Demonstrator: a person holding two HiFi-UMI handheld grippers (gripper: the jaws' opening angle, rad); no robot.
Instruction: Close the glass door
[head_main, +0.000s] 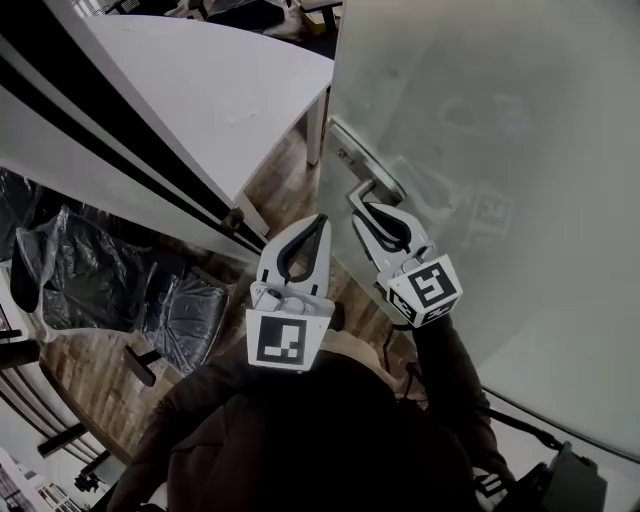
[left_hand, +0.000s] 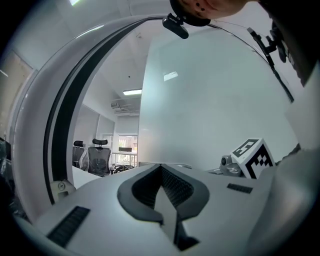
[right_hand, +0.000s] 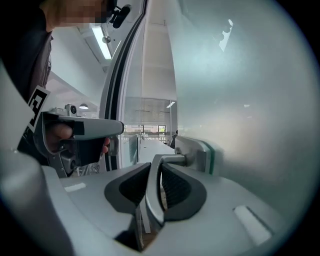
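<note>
Pinching the handle (right_hand: 167, 160) of the glass door (head_main: 500, 150) at three o'clock with our right hand-held gripper (head_main: 375, 212).
Only its own view shows us that pinch; the left hand-held gripper (head_main: 320, 222), at nine o'clock, sits pressed together, empty.

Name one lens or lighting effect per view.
Head view: even, soft light; the frosted glass door carries faint reflections. Left gripper view: fisheye bows the black-striped white frame into an arc. Right gripper view: hazy glare on the glass; the silver metal door handle is sharp.
</note>
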